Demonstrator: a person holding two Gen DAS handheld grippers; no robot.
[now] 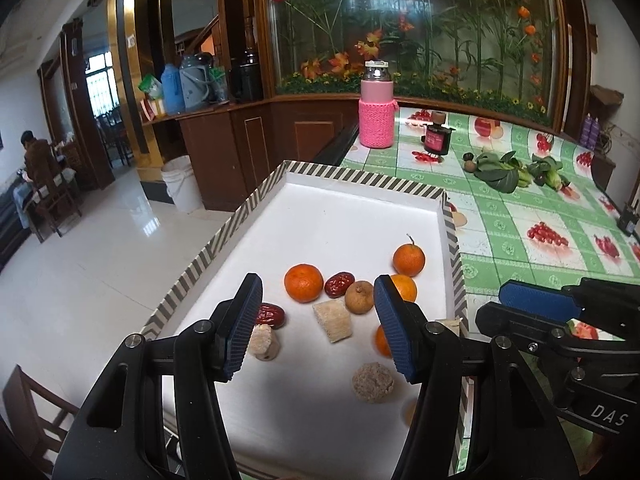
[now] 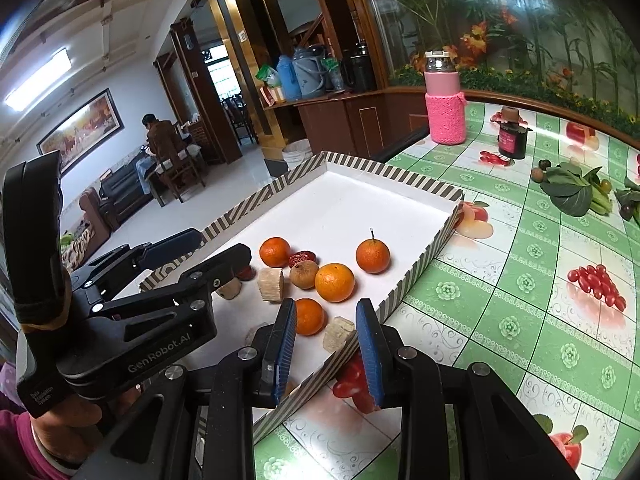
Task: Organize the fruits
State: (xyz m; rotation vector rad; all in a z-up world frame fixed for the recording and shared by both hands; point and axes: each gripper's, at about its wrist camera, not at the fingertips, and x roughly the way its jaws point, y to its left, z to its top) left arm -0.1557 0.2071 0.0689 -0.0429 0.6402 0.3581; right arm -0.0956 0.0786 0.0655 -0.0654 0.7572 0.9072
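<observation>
Our left gripper [image 1: 316, 324] hangs spread & empty over the tray [image 1: 362, 178]; the fruits [image 1: 303, 282] lie just beyond its tips. Right gripper [image 2: 326, 344] is narrow, pinching nothing, straddling the tray's near-right wall, so left's nearer.

Daylight was even and bright in both wrist views. The white tray floor [image 1: 332, 216] was nearly overexposed, and the polished floor tiles [image 1: 120, 216] carried glare. Fisheye curvature bent the far cabinet; corners vignetted to black. Near gripper bodies appeared slightly soft.
</observation>
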